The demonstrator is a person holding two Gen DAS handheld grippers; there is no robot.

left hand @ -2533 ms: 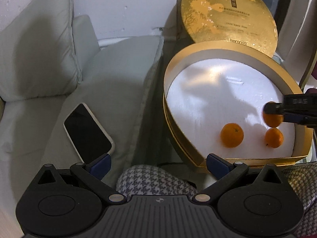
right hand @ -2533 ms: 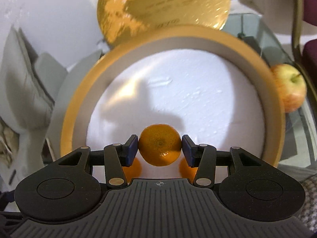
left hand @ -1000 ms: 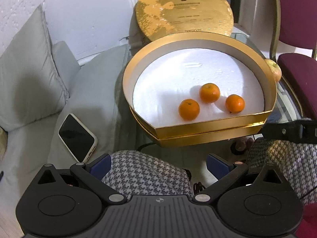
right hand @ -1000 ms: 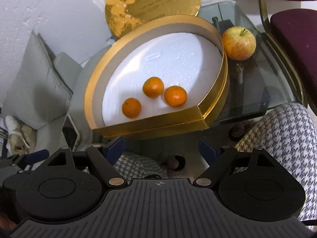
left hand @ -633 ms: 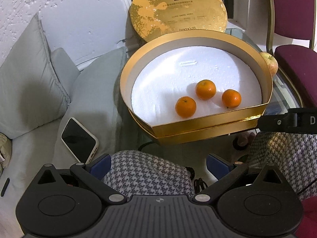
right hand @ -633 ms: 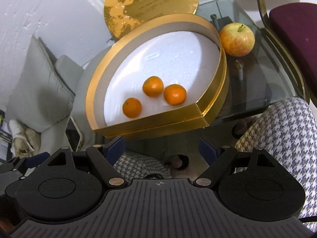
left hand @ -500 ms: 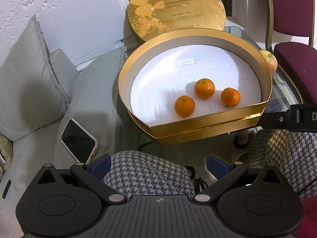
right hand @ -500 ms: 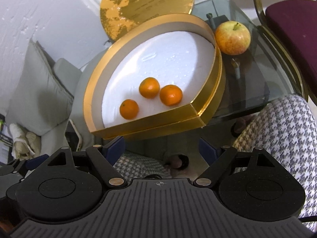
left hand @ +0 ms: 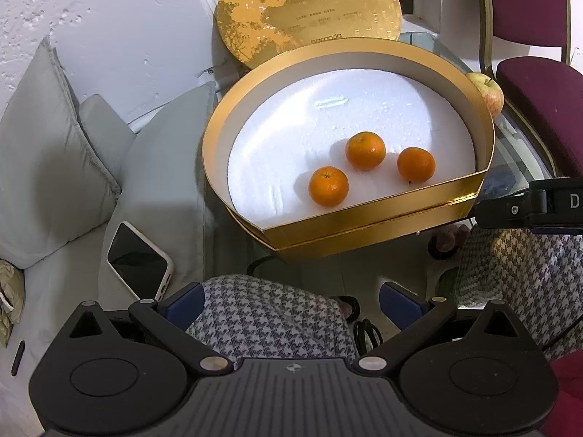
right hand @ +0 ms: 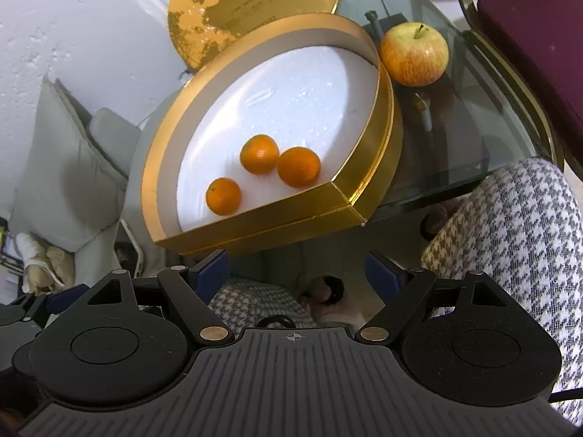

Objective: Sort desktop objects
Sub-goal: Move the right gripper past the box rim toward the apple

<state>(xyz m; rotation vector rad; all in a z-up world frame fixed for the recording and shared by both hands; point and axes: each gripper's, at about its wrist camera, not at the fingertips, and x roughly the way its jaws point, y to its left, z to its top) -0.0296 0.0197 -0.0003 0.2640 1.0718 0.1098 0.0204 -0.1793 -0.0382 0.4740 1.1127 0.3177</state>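
Note:
Three mandarins (left hand: 328,186) (left hand: 365,152) (left hand: 415,164) lie on the white foam floor of a gold box (left hand: 364,215) that stands on a glass table. From the right wrist the same fruit (right hand: 223,196) (right hand: 259,154) (right hand: 298,167) sit inside the gold box (right hand: 269,225). A yellow-red apple (right hand: 414,54) rests on the glass just right of the box; its edge (left hand: 490,91) peeks past the rim. My left gripper (left hand: 291,296) hangs open over a person's knees, well short of the box. My right gripper (right hand: 297,273) is open too, pulled back and empty.
The box's round gold lid (left hand: 309,11) leans on the white wall behind. A phone (left hand: 140,260) lies face up on a grey sofa cushion at the left. A maroon chair (right hand: 528,36) stands at the right. Checked trouser knees (right hand: 510,225) sit below the table edge (right hand: 455,182).
The right gripper has let go of the third mandarin in the box, opened and drawn back. Both grippers have pulled away and risen, so the whole box shows.

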